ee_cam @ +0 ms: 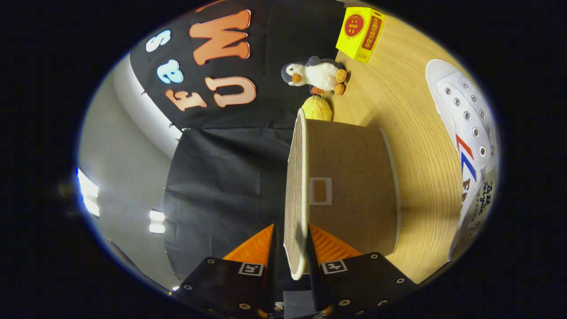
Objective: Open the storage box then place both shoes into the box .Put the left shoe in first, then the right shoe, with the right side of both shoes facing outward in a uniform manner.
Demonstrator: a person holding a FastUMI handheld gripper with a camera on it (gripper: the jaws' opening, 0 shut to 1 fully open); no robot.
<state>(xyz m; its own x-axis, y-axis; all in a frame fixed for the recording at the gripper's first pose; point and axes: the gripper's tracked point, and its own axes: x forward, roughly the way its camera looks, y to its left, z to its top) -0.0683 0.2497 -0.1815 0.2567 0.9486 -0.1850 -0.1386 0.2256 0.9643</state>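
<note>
The storage box's lid sits edge-on between the gripper fingers, which are nearly together and clamp its rim. The fabric-covered box (brown, pale-trimmed) stands on a wooden table, a white canvas shoe well beside it.

Claw closed on the lid of the storage box; one finger on each face of the lid, both pressing. Lid stands edge-on between the fingers. Box is brown fabric with pale trim and a small label window on its side. Beyond the box: a yellow bumpy toy, then a plush penguin, then a yellow carton (print not read). White shoe with red and blue stripes lies on the wooden surface, apart from the box.
</note>
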